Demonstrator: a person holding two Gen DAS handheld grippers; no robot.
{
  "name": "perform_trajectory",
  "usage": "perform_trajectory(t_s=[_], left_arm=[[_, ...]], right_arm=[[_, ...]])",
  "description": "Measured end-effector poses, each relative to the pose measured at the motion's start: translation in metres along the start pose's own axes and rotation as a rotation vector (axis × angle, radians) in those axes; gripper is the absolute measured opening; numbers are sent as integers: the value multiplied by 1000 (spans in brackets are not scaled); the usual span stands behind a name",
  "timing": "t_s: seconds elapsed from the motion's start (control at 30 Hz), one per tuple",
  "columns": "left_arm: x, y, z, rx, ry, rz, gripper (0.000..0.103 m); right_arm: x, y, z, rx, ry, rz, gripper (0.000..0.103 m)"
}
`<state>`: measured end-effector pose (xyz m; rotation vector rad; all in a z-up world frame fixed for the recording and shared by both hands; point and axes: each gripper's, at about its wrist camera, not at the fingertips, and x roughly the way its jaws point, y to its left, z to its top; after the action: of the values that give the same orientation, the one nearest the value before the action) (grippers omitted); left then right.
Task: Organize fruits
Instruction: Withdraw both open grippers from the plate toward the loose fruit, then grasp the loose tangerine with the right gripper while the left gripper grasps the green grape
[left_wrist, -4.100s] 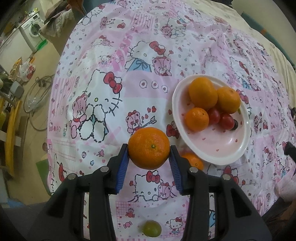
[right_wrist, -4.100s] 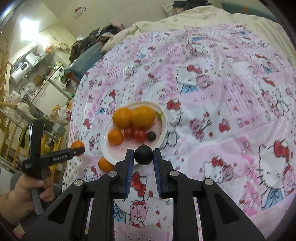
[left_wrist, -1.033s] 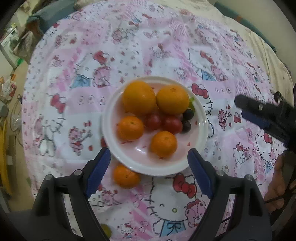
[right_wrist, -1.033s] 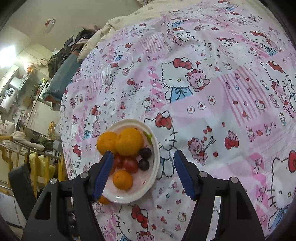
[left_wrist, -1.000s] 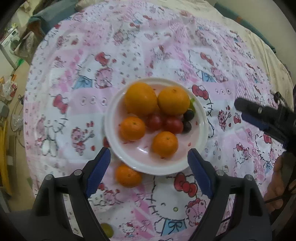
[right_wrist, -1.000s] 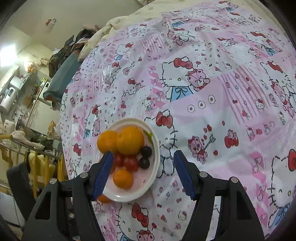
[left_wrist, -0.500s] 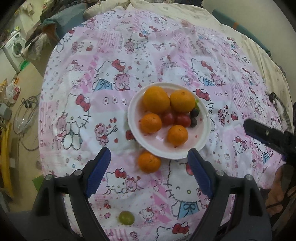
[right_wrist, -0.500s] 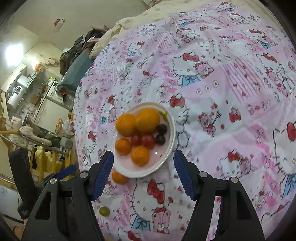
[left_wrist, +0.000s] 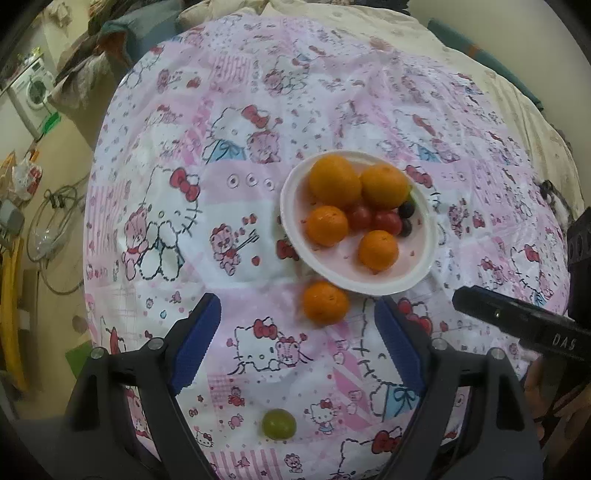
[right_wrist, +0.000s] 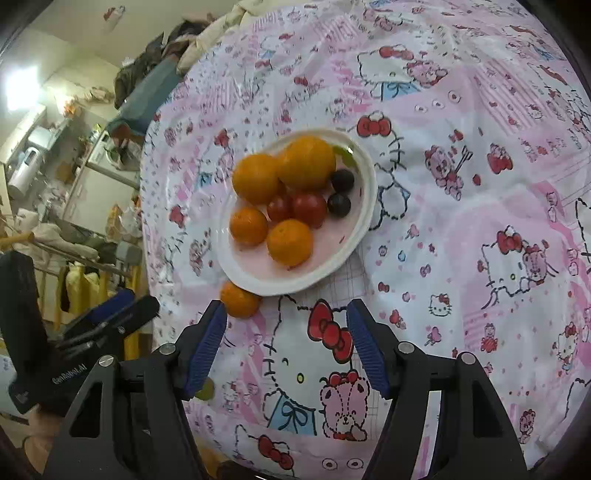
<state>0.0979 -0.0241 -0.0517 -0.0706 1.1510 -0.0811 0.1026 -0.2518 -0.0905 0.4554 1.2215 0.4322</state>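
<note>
A white plate (left_wrist: 291, 184) (right_wrist: 364, 218) on the pink cartoon-print cloth holds several oranges, two red tomatoes (left_wrist: 386, 221) and two dark grapes (right_wrist: 339, 204). One loose orange (left_wrist: 325, 302) (right_wrist: 240, 300) lies on the cloth just off the plate's near rim. A green grape (left_wrist: 279, 424) (right_wrist: 204, 390) lies nearer the table's front edge. My left gripper (left_wrist: 297, 341) hovers open and empty above the cloth, the loose orange just ahead of its fingertips. My right gripper (right_wrist: 286, 345) is open and empty too, its left pad beside the loose orange.
The round table drops off at its left edge to a floor with cables and a washing machine (left_wrist: 35, 92). Bedding (left_wrist: 480, 74) lies behind the table. Cluttered shelves (right_wrist: 55, 166) stand left in the right wrist view. The other gripper's black body (left_wrist: 517, 321) reaches in from the right.
Both grippers have pulled back from the plate, so it looks smaller and farther. The loose orange and the green grape have come into fuller view. Jaws stayed open.
</note>
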Motion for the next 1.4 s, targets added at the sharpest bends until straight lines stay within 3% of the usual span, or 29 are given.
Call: perform_trajectory(t_s=[0.17, 0.53, 0.73, 0.87, 1.0, 1.07, 1.23, 1.4], left_arm=[[10, 20, -2, -83, 46, 13, 83], [6, 66, -2, -234, 49, 32, 83], [10, 80, -4, -277, 66, 15, 83], [10, 87, -6, -312, 80, -12, 83], [8, 89, -4, -326, 82, -32, 83], [7, 87, -3, -317, 79, -34, 83], [8, 87, -4, -305, 83, -21, 83], [13, 87, -6, -311, 97, -18, 83]], right_arm=[[18, 4, -2, 4, 40, 4, 70], [65, 28, 4, 34, 148, 77, 70], [78, 32, 5, 54, 155, 86, 72], [93, 38, 4, 64, 207, 125, 71], [111, 50, 4, 20, 231, 74, 71], [118, 54, 4, -11, 235, 45, 67], [125, 59, 1, -98, 235, -26, 45], [120, 55, 2, -122, 229, 1, 44]])
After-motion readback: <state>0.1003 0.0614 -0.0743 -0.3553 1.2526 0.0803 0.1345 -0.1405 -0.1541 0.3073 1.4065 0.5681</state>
